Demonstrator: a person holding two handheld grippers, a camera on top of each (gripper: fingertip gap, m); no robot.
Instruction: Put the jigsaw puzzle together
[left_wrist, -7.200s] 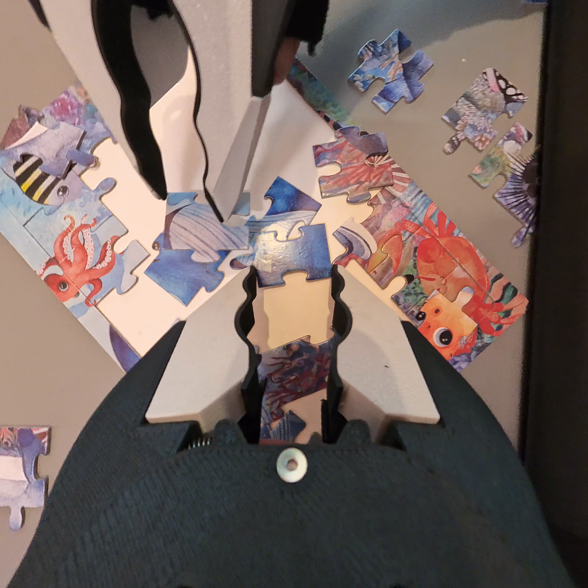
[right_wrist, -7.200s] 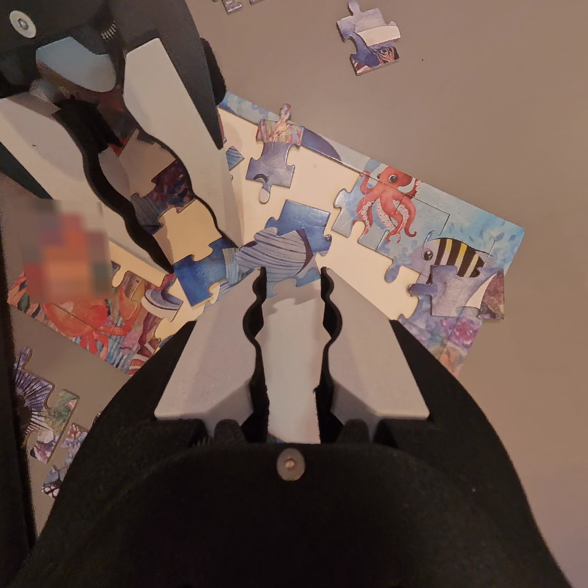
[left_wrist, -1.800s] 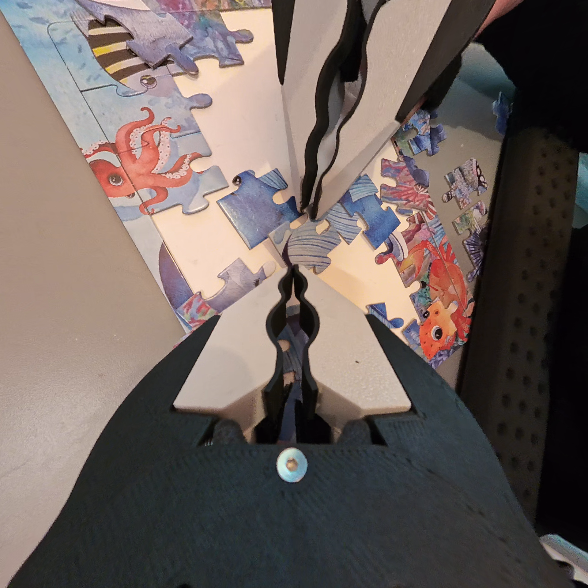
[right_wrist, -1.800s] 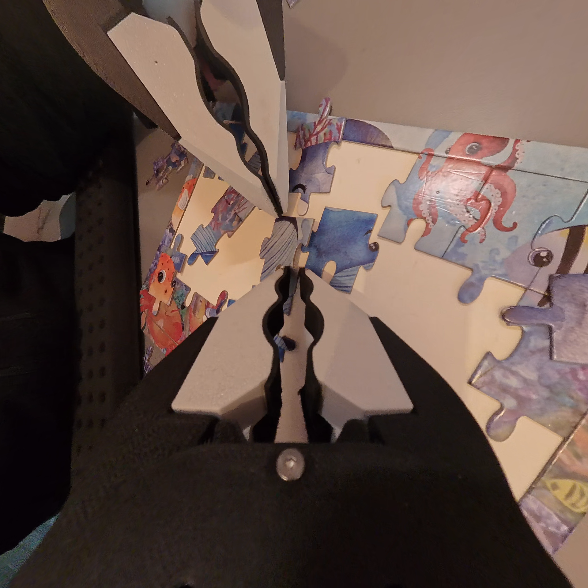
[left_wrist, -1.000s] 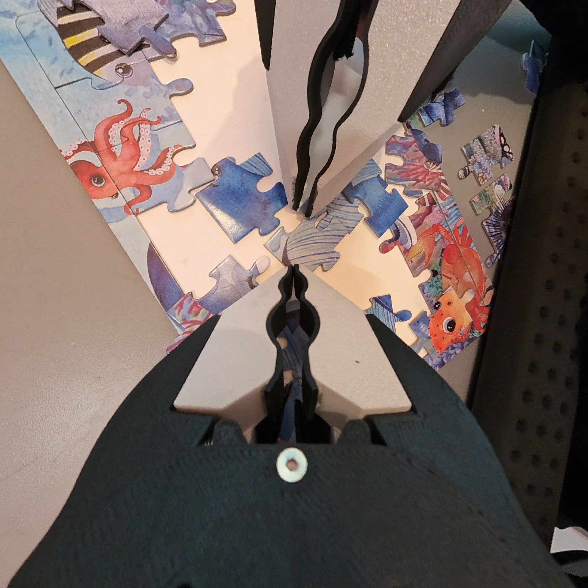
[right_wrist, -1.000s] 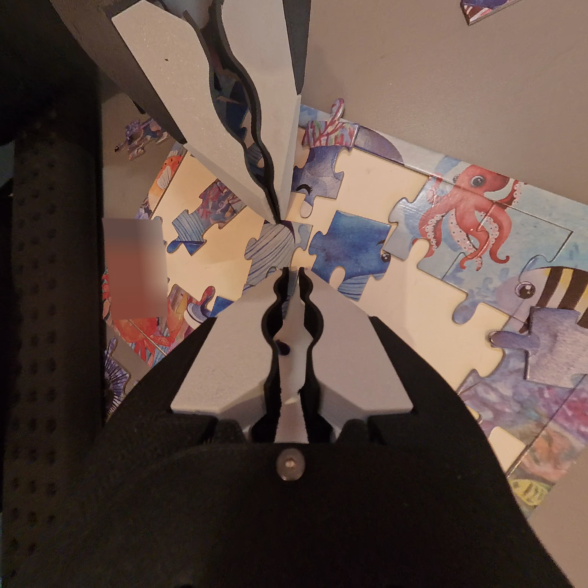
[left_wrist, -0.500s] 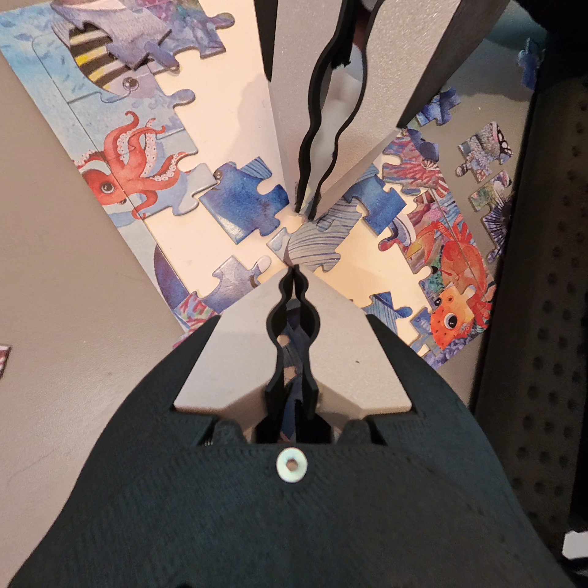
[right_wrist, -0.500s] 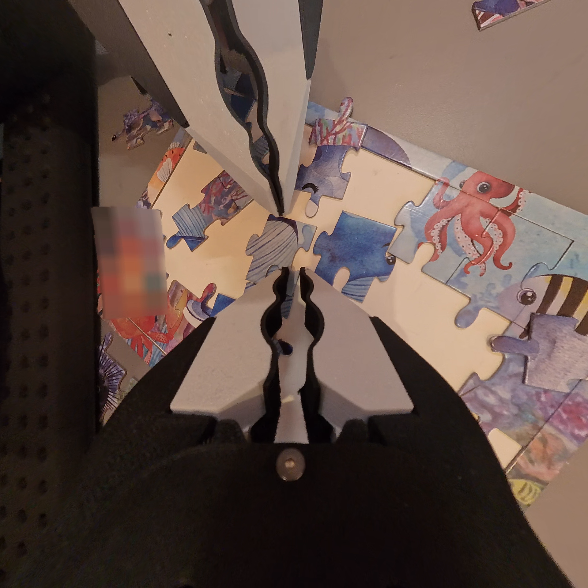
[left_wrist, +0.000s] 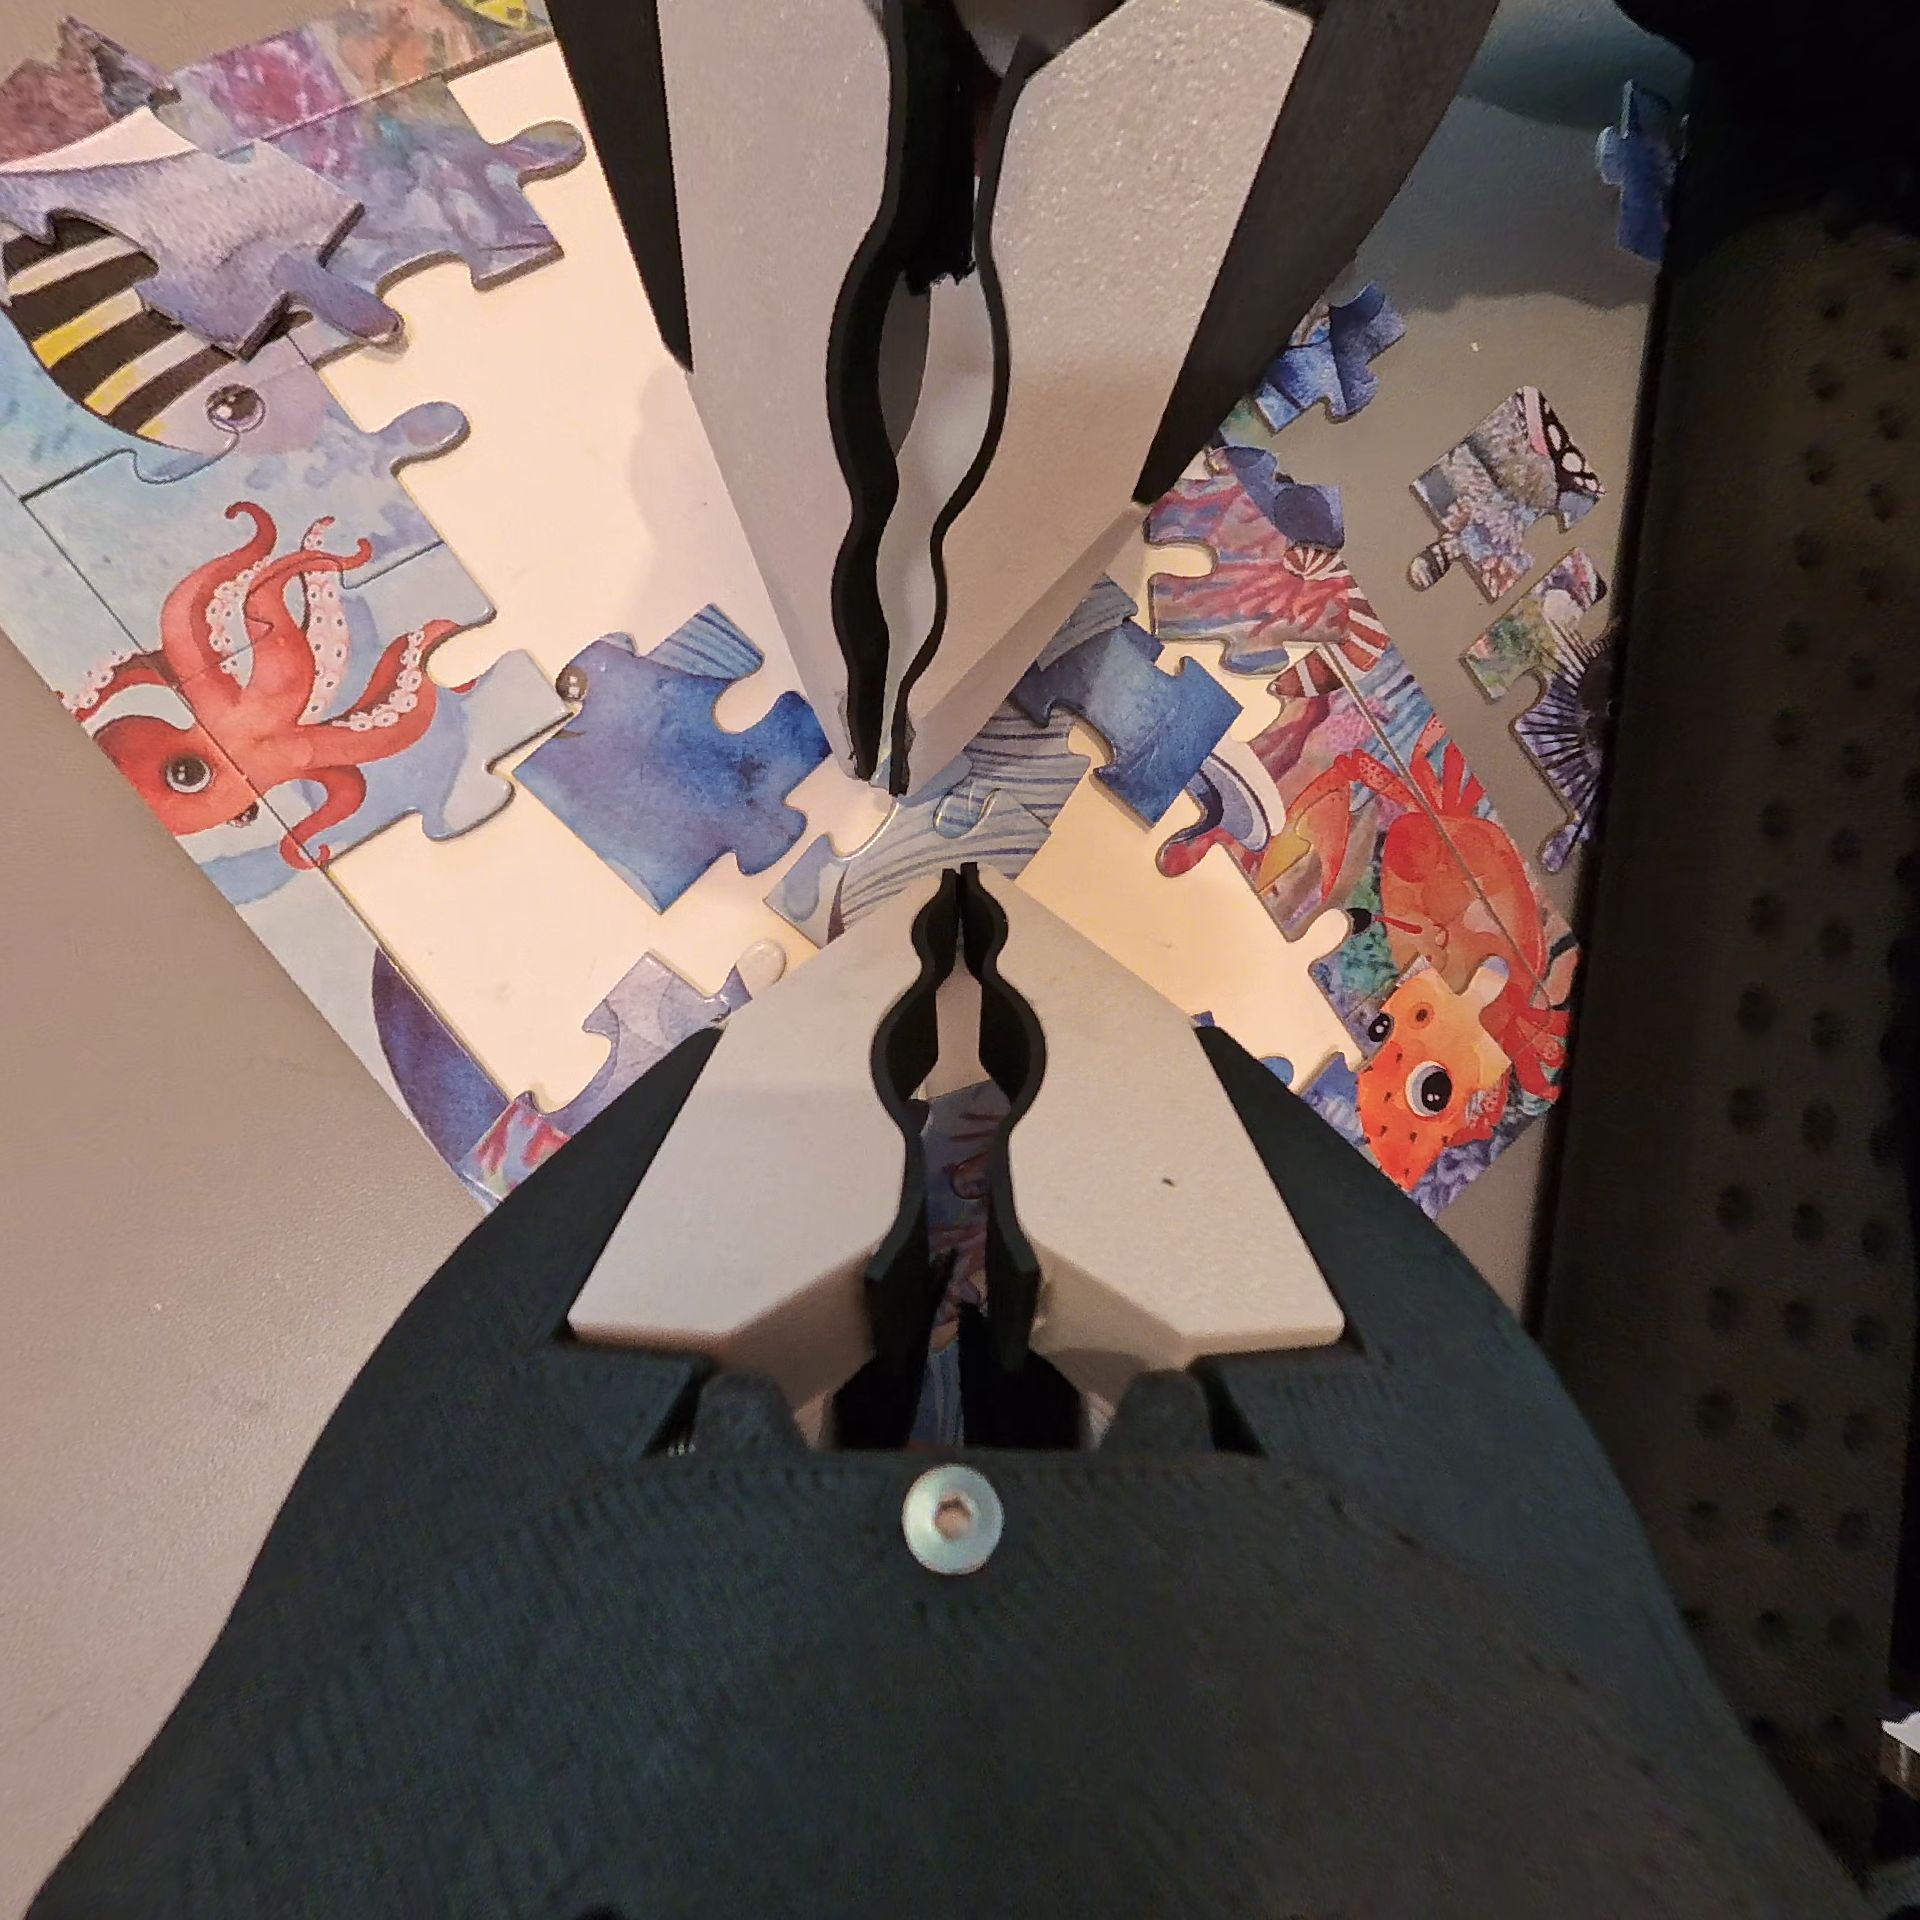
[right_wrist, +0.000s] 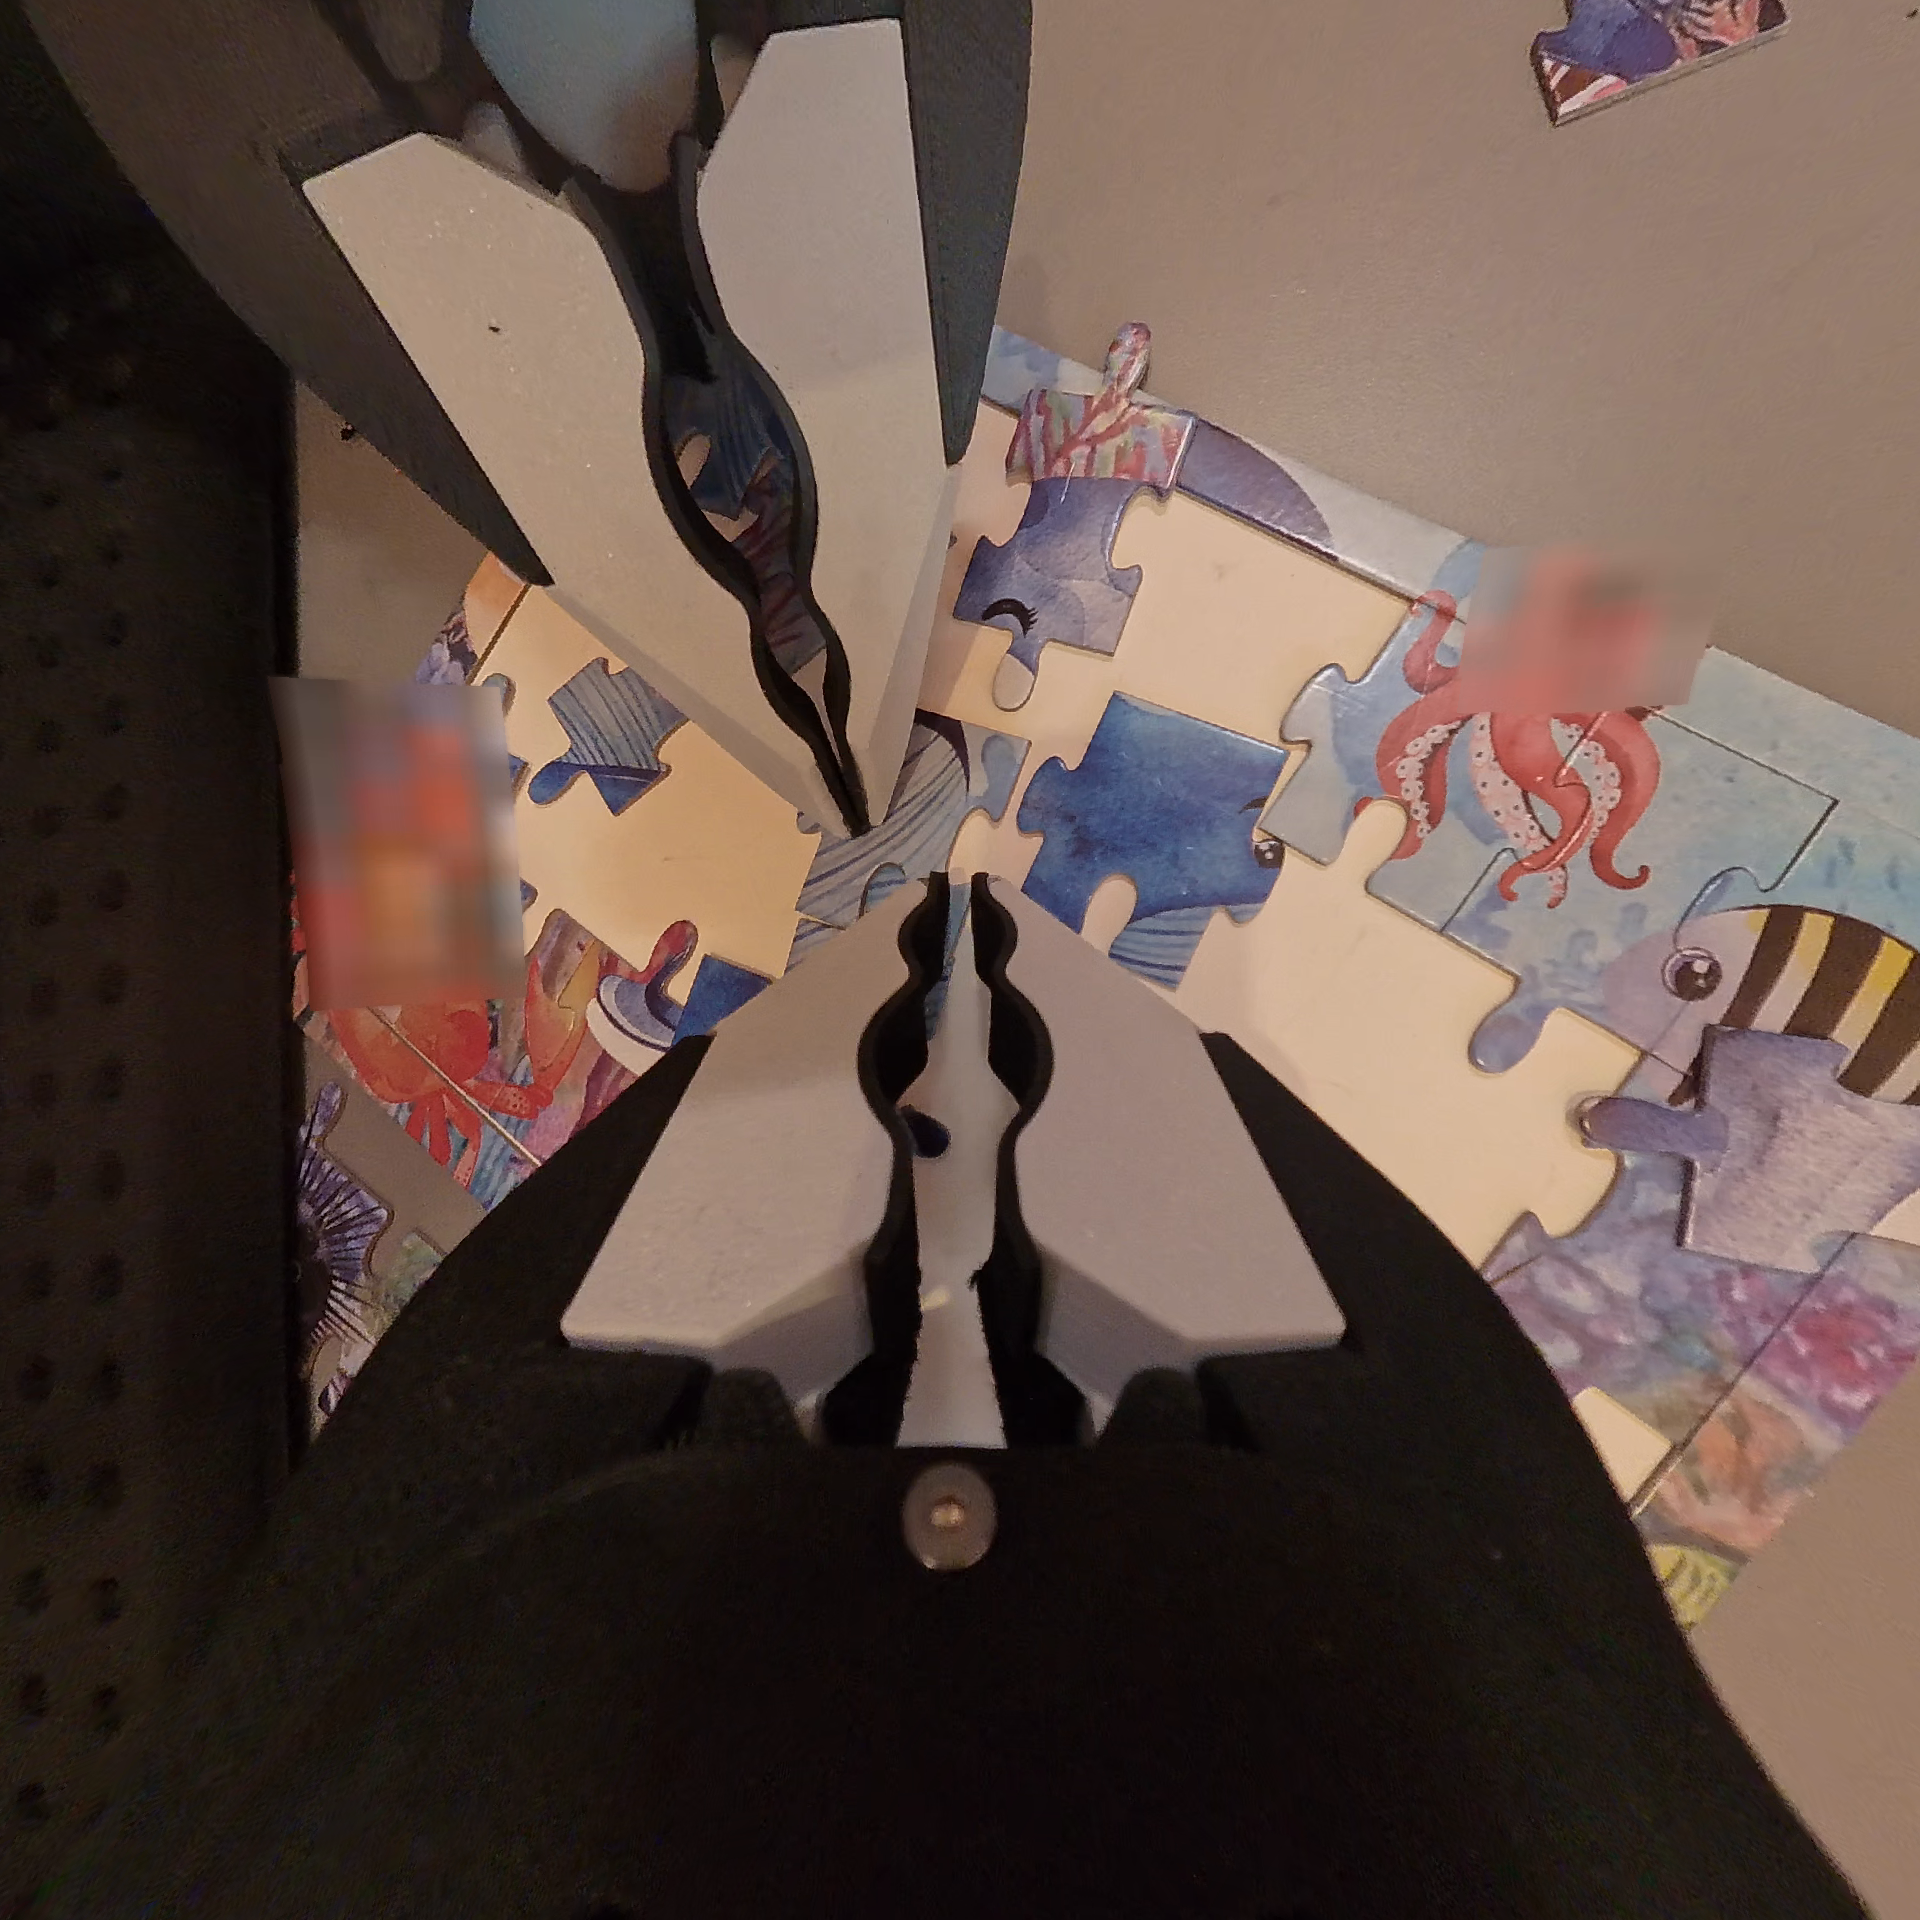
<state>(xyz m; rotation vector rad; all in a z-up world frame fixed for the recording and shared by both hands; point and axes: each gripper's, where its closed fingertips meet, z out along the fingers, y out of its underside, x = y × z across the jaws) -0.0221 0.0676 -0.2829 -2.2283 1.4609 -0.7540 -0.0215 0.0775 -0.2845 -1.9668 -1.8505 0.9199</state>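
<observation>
The striped blue-and-white piece (left_wrist: 914, 831) lies flat on the cream bed of the puzzle tray (left_wrist: 582, 499), near the middle, with a dark blue piece (left_wrist: 665, 769) just to one side and another blue piece (left_wrist: 1132, 696) interlocked on the other. I have both tools on it from opposite sides — my left gripper (left_wrist: 954, 883) with its tips pressed together at the near edge, gripping nothing that I can see, and my right gripper (left_wrist: 881, 753) nearly closed, a thin slit between the tips, bearing on the far edge. I judge the closed tips serve as pushers: two points let me slide and turn the piece toward its neighbour without lifting it. The octopus (left_wrist: 260, 686) and crab (left_wrist: 1444, 852) sections are already assembled; loose pieces (left_wrist: 1507, 499) wait on the grey table (left_wrist: 156, 1195).
</observation>
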